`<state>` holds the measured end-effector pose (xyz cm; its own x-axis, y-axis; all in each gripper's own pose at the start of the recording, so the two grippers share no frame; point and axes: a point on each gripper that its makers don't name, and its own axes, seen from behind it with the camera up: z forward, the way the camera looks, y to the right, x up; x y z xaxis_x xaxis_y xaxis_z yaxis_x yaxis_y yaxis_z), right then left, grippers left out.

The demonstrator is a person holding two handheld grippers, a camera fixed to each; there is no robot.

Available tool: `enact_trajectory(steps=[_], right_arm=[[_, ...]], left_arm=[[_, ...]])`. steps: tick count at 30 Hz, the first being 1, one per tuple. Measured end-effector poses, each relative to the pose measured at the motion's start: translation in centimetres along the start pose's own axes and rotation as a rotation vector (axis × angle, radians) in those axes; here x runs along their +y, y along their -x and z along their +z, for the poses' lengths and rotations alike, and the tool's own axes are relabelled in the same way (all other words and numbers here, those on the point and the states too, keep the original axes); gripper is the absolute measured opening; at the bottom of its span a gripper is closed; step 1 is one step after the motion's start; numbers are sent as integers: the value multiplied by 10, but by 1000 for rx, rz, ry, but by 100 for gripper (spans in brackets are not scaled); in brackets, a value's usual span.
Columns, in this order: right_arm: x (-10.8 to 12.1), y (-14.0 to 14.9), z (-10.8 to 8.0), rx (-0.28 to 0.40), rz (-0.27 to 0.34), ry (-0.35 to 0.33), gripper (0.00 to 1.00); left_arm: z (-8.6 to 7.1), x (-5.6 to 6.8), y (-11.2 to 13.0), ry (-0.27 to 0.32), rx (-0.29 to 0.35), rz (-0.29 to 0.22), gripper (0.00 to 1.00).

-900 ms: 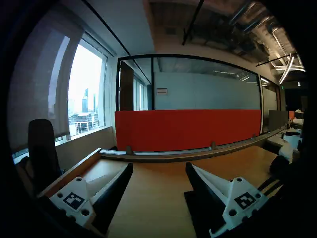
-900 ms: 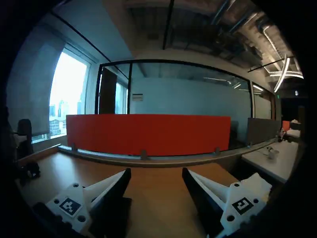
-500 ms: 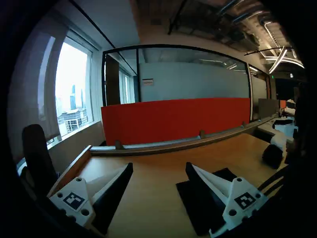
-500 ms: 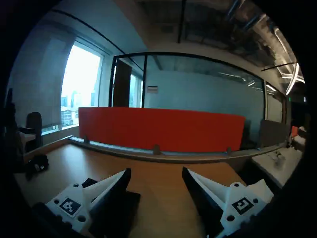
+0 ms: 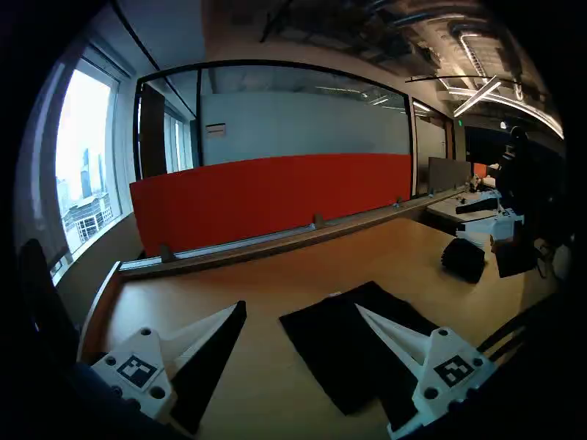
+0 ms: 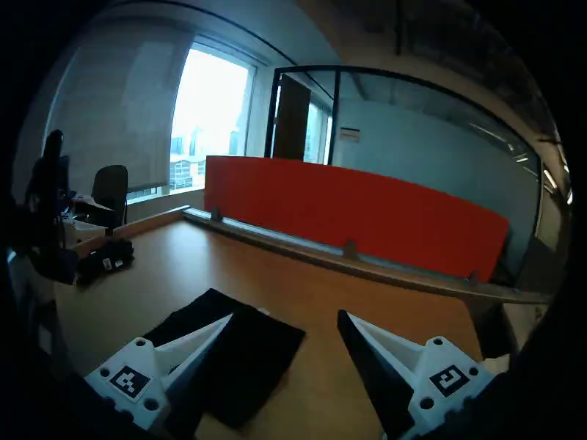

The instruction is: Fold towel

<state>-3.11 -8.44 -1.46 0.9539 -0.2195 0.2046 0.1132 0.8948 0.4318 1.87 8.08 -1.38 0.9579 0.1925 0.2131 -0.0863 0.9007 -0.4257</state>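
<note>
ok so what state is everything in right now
towel: lying flat on the desk, not gripped
left gripper: fingers open, holding nothing
right gripper: fingers open, holding nothing

left tool (image 5: 299, 306) | right tool (image 6: 287, 314) | white wedge fingers (image 5: 183, 336), black inner faces | square black-white marker (image 5: 137, 370), screw holes (image 5: 146, 332) each

A red divider (image 5: 271, 191) stands at twelve o'clock across the wooden desk (image 5: 293, 271). A bright window (image 5: 81, 183) sits at nine o'clock, with an office chair (image 6: 110, 191) near it.
</note>
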Motion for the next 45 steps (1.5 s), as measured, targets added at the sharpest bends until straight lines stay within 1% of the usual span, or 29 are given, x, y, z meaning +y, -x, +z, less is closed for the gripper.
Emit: enact_trajectory(steps=[7,11,19,23,29,33,41,45], right_arm=[[-16,12,3,-57,-38,-69,100],[-24,23,7,-94,-66,-101,100],[-39,59,14,-164,-88,-160,100],[-47,80,16,-199,-103,-189,100],[-56,113,19,-258,-121,-219,100],[-62,132,21,-292,-119,-239,100],[-69,166,26,-350,-124,-262,100],[-73,182,26,-380,-128,-279,100]], left_arm=[[4,9,11,57,-36,27,99],[7,15,22,84,-67,43,99],[12,33,62,134,-148,53,99],[14,41,82,147,-187,66,99],[18,55,109,185,-238,73,99],[22,61,126,200,-269,80,99],[33,75,160,241,-333,79,99],[37,81,176,265,-367,70,99]])
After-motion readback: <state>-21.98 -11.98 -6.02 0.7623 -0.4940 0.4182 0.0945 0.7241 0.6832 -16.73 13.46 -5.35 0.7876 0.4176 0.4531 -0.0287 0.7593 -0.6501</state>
